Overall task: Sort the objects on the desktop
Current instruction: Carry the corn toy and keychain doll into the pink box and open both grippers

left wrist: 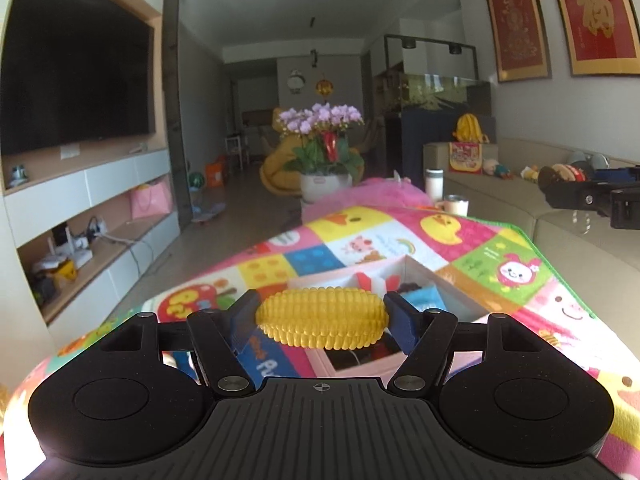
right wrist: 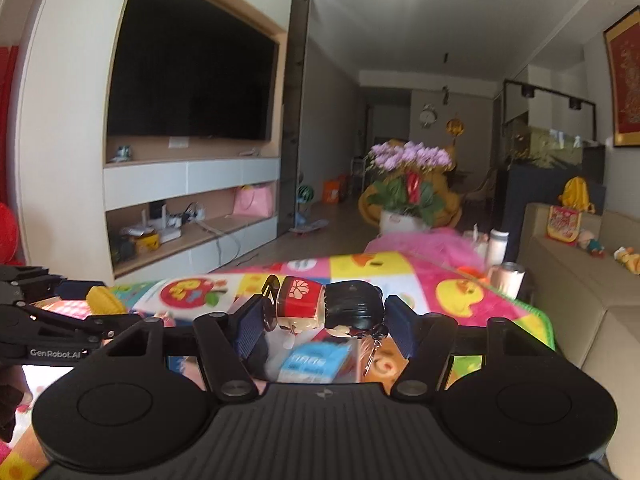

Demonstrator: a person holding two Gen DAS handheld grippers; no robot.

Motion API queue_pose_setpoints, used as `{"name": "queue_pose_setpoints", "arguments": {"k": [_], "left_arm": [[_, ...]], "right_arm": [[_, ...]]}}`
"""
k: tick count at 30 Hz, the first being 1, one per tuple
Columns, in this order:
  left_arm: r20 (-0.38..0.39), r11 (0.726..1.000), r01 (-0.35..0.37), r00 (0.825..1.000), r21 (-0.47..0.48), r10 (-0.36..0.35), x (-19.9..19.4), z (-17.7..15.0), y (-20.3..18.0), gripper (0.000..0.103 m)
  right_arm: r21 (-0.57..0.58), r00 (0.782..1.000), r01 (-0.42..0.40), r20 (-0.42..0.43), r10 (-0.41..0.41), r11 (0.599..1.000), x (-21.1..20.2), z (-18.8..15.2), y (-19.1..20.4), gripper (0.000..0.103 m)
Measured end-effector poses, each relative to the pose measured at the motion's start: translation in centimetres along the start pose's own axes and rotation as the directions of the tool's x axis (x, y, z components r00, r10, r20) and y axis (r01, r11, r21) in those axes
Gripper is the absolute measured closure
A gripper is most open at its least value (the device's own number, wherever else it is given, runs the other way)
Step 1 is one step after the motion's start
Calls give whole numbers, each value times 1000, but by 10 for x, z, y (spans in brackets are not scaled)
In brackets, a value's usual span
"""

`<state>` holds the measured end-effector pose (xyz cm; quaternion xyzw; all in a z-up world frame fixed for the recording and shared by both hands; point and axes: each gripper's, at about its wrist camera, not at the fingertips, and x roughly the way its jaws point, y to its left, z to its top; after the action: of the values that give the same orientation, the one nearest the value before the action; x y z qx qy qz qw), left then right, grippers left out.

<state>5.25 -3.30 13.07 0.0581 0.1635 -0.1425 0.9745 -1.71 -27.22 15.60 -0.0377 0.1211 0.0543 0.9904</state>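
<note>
My left gripper [left wrist: 322,316] is shut on a yellow toy corn cob [left wrist: 322,322], held crosswise above a pink divided box [left wrist: 394,280] on the colourful mat [left wrist: 496,268]. The box holds a blue packet [left wrist: 426,300] and small items. My right gripper [right wrist: 324,316] is shut on a keychain figure with a red body and black head [right wrist: 328,304]; small keys [right wrist: 372,350] hang below it. The right gripper also shows at the right edge of the left wrist view [left wrist: 592,200]. The left gripper with the corn shows at the left of the right wrist view [right wrist: 100,300].
A flower pot with purple orchids [left wrist: 322,148] stands beyond the mat's far end. A white bottle [left wrist: 434,184] and a metal cup [left wrist: 456,204] stand at the far right of the table. A sofa [left wrist: 580,248] with toys runs along the right. A TV wall unit [left wrist: 88,200] is on the left.
</note>
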Motion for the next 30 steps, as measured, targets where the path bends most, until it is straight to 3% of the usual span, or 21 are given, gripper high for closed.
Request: {"name": "queue_pose_setpoints", "arguments": {"k": [4,7,9,11,14,17,21,26,30], "left_arm": [[13,998,39,999,-44,-39,23,22,0,30],[36,993,79,996,-89,-77,54,41,-2,29],[0,985,123,992,-118,-124,79,51,0,10],[-21,980,129,991,-151,-134,90,54,6,7],[-43,979,79,995,-187,-88,87,40,17,5],[-81,980,-43,996,-195,28,78,8,24,3],[-158,971,-183,975,-152,159,64,-39,30,3],[-193,968,-209,965,-141,180,36,-70,46,2],[-209,957,-237,957,-165,201,14,-77,68,1]], "right_arm": [[-60,995,60,77,-55,996,2,15,-5,38],[-85,997,46,66,-40,995,11,15,-1,38],[-85,998,39,46,-35,996,20,13,1,38],[-68,999,34,21,-33,997,28,11,1,38],[-31,999,7,-41,-9,999,41,3,-4,38],[-22,996,3,-87,-5,1000,55,-3,-6,38],[3,992,-21,-126,21,1000,78,-2,0,38],[-10,993,-48,-107,46,999,112,17,29,38],[33,989,-48,-138,52,998,163,39,49,38]]}}
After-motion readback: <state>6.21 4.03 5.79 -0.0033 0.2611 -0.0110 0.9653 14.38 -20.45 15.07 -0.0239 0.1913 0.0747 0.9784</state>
